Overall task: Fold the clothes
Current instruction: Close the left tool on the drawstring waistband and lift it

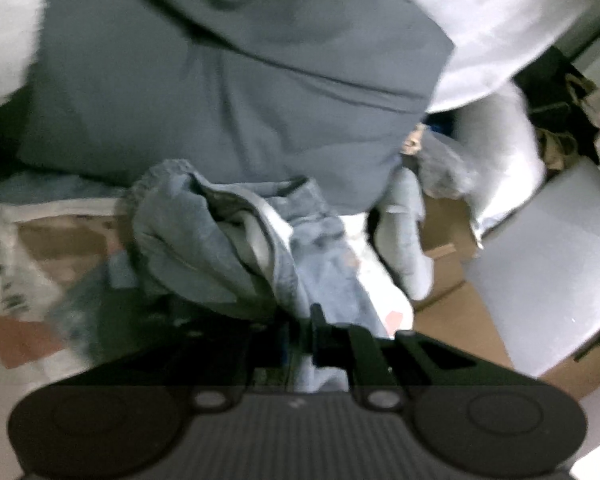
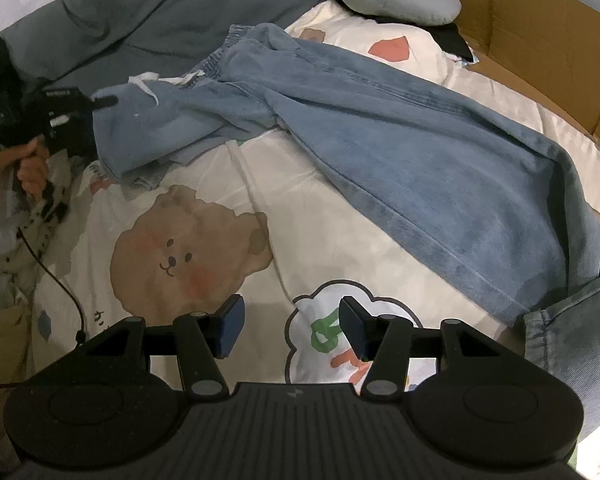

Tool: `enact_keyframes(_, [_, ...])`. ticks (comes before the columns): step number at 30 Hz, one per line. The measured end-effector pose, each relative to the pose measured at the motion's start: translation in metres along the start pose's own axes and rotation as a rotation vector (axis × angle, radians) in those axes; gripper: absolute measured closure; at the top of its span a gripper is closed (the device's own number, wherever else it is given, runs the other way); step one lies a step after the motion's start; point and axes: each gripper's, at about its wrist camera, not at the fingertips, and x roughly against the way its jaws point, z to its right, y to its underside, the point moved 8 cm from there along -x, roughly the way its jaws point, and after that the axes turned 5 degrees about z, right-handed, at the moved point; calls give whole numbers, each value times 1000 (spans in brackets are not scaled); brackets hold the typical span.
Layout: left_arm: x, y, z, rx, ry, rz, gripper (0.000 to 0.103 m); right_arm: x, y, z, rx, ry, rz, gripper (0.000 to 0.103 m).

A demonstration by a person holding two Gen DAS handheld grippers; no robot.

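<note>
Careful: your left gripper [image 2: 100, 101] pinches the light-blue denim trousers [image 2: 380, 120] thinly at the waistband, your right gripper [image 2: 290, 326] gapes empty, so tugging may slip them free.

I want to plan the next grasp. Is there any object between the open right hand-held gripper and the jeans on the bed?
Nothing visible blocks it. Between the right hand-held gripper and the jeans lies only the printed bedsheet. The left hand-held gripper already clamps the jeans near the waistband, on the far side.
</note>
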Motion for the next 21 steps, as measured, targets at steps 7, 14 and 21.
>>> enact_keyframes(7, [-34, 9, 47, -103, 35, -97, 94, -7, -8, 10, -68, 6, 56, 44])
enact_keyframes(14, [-72, 39, 77, -197, 24, -211, 94, -13, -9, 23, -141, 7, 94, 44])
enact_keyframes(21, [-114, 73, 74, -230, -21, -295, 94, -14, -4, 35, -191, 13, 100, 44])
